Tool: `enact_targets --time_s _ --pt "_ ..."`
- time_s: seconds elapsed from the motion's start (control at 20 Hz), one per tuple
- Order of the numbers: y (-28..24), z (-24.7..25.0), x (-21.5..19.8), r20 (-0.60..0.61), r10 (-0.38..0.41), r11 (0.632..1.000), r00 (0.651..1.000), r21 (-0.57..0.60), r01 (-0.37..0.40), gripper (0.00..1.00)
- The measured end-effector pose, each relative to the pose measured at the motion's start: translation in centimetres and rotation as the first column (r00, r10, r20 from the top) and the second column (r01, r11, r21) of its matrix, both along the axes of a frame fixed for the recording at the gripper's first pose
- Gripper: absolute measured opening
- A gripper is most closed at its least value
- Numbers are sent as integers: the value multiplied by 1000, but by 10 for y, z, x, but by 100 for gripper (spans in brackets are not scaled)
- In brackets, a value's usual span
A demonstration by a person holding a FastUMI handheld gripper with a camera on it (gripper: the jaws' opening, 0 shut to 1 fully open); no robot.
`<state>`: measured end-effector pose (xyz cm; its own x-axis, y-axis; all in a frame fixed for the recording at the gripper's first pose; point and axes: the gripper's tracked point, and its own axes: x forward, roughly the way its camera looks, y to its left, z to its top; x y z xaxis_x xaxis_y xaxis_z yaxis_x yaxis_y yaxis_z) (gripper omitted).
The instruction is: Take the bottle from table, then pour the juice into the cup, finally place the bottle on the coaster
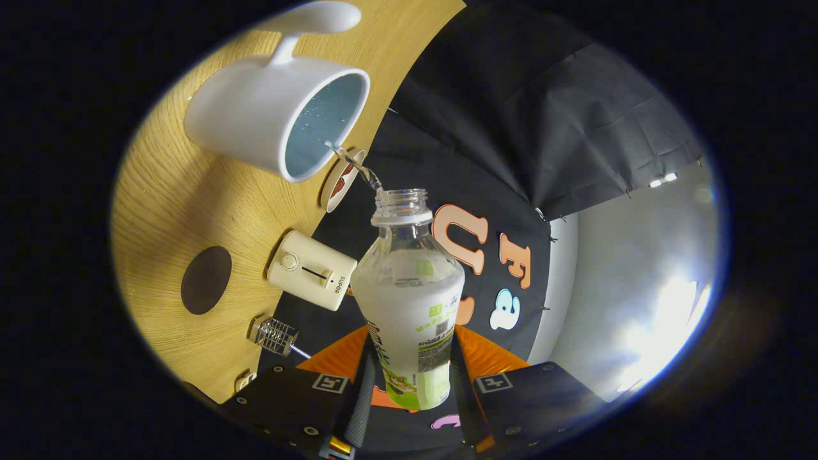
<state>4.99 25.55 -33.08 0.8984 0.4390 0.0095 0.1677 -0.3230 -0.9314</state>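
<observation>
bottle (409,300) clamped between both fingers of the gripper (409,383), long axis tilted, its open neck aimed at the white cup (255,115) just beyond, thin stream crossing.

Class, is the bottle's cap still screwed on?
No: the bottle, clamped between the gripper fingers, has an open neck, with a thin stream running into the white mug.
</observation>
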Motion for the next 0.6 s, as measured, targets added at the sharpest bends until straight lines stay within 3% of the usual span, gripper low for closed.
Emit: enact_targets --time_s 0.6 --pt "3 4 0 42 76 995 996 -61 -73 57"
